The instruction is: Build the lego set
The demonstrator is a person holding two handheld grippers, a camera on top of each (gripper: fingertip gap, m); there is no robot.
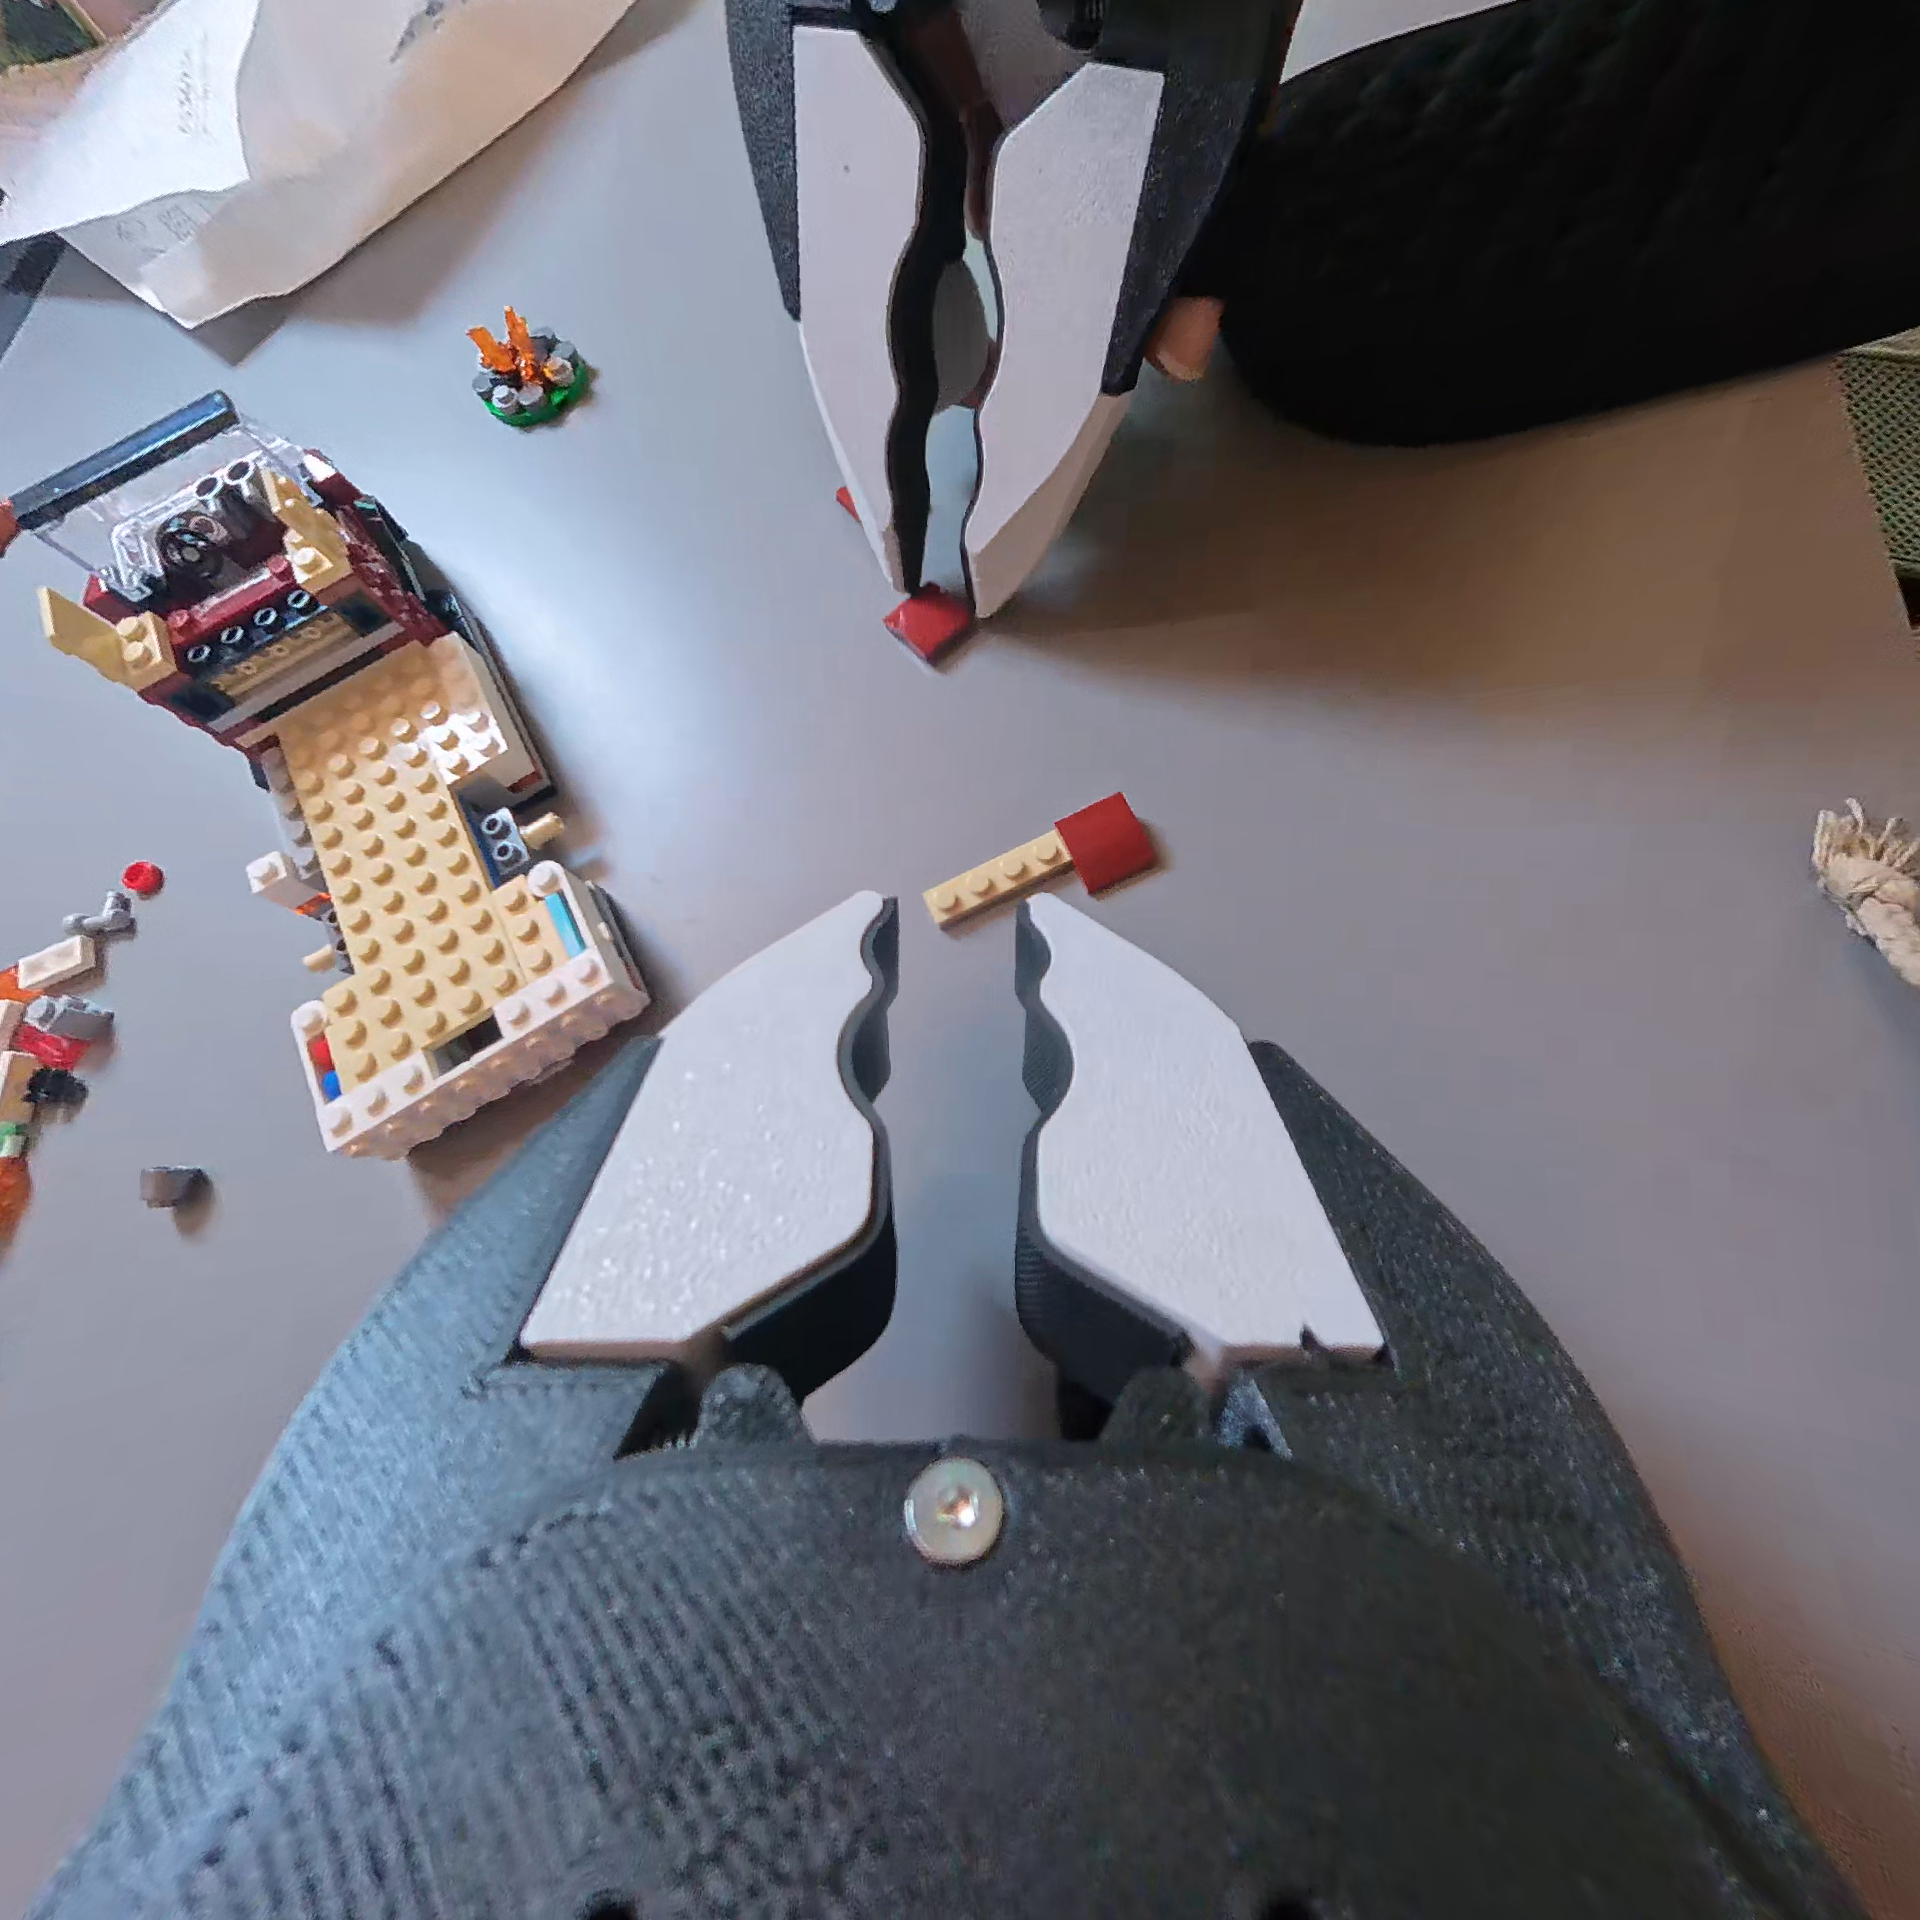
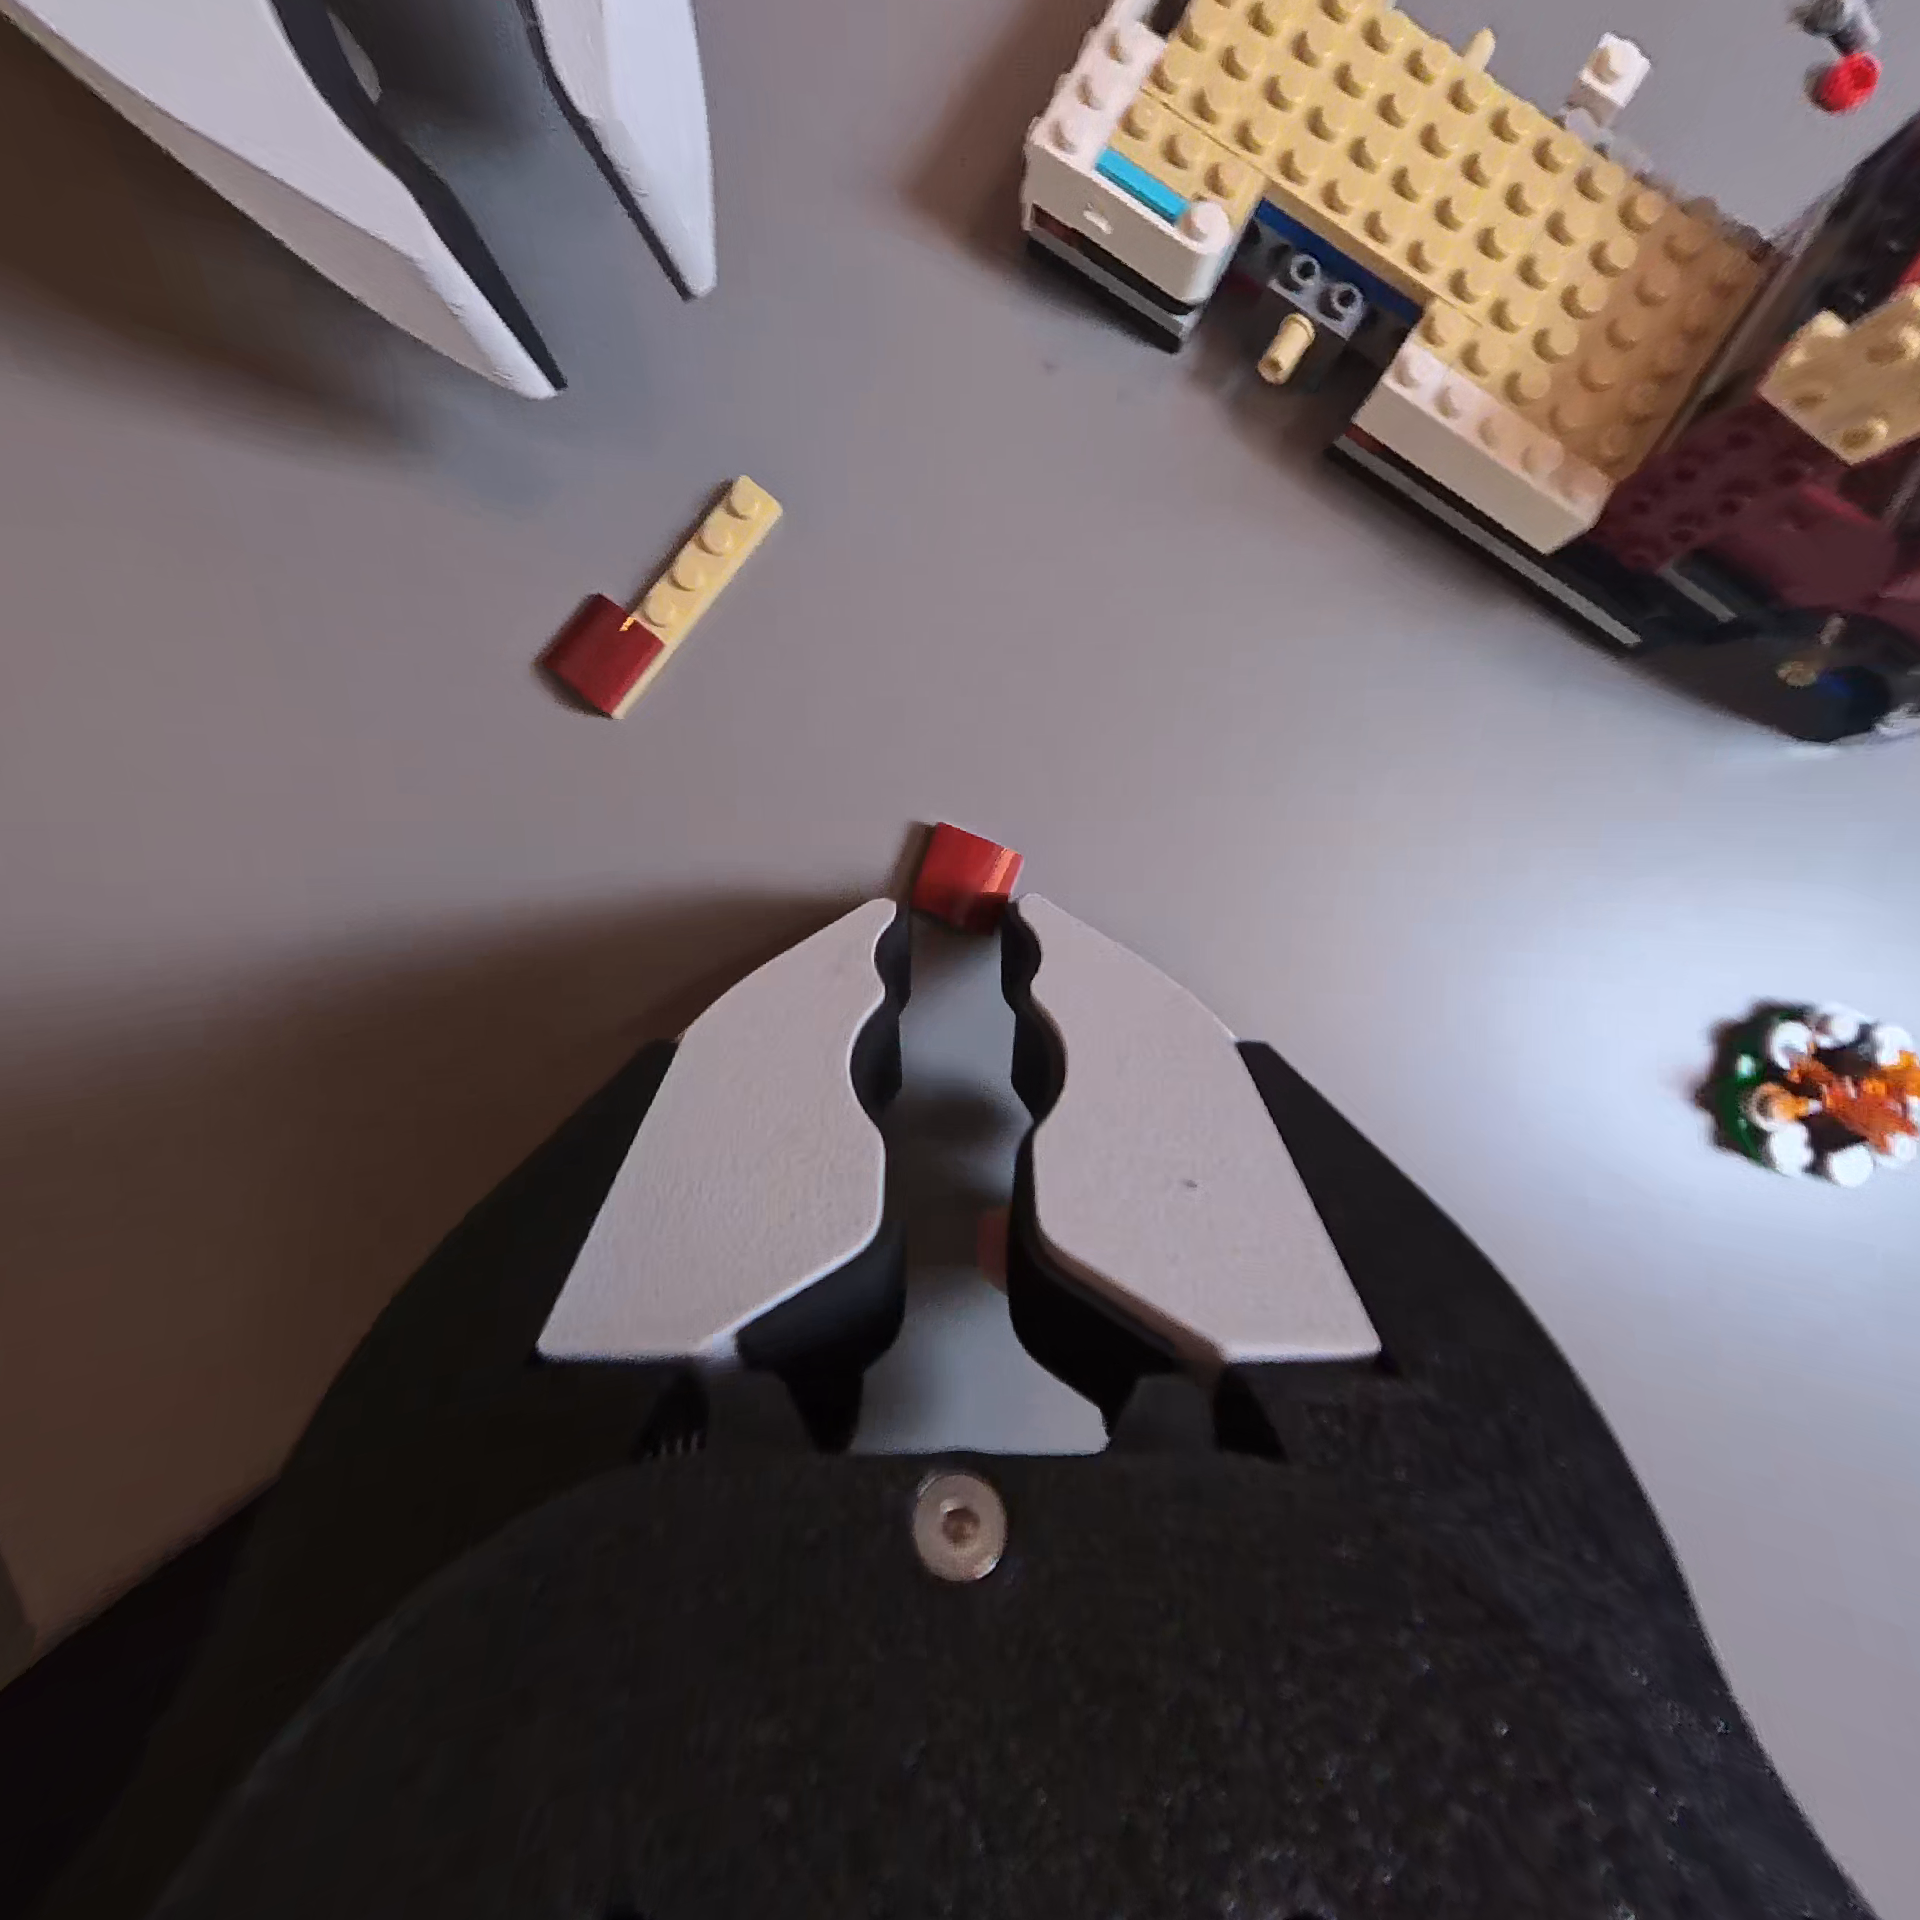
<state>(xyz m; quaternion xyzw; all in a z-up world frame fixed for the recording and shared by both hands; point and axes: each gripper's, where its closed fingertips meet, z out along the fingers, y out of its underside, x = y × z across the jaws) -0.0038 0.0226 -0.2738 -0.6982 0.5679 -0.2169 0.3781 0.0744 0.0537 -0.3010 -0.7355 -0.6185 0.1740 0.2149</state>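
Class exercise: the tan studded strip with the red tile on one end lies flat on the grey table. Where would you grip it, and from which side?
Grip the tan strip across its narrow width, on the two long side edges of the bare studded part, coming down from above. It lies flat, so only those edges offer opposing faces. The red tile is smooth and curved on top, probably slippery. The left gripper is nearest.

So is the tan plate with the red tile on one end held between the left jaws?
No, the tan plate lies flat on the grey table just beyond the left gripper, whose jaws are open.

Grey table, crumpled white paper upper left, frayed rope end at right edge, black sleeve upper right
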